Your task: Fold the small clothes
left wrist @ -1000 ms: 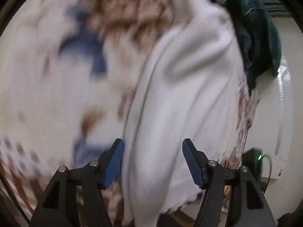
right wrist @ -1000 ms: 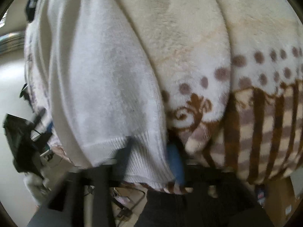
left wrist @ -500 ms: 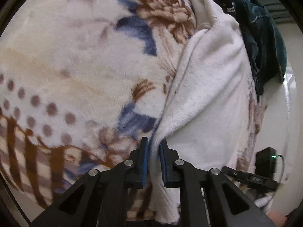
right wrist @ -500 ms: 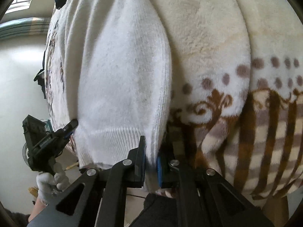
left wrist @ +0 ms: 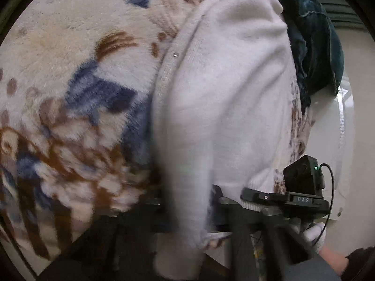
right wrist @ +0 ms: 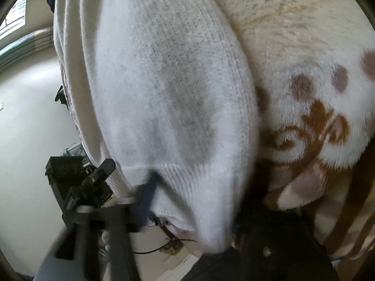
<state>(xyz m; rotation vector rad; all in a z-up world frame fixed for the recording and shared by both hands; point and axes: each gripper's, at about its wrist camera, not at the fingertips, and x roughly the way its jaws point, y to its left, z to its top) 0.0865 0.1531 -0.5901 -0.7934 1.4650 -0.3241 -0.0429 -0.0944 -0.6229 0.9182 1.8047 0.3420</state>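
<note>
Left gripper (left wrist: 187, 213), at six o'clock in the left wrist view, is pinching a fold of the white knit sweater (left wrist: 225, 98), which drapes over a floral fleece blanket (left wrist: 70, 93) at nine o'clock. Right wrist view: the right gripper (right wrist: 187, 206), at six o'clock, has the sweater's ribbed hem (right wrist: 187, 182) between jaws that have just been opening; whether the pads press is unclear through blur.

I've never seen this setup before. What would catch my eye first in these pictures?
A white knitted garment fills the middle of both views, bunched and draped down over the fingers nearest the camera. Under it lies a fluffy cream blanket with blue and brown flowers, dotted and striped on the right wrist's side. A dark teal cloth sits top right in the left view.
</note>
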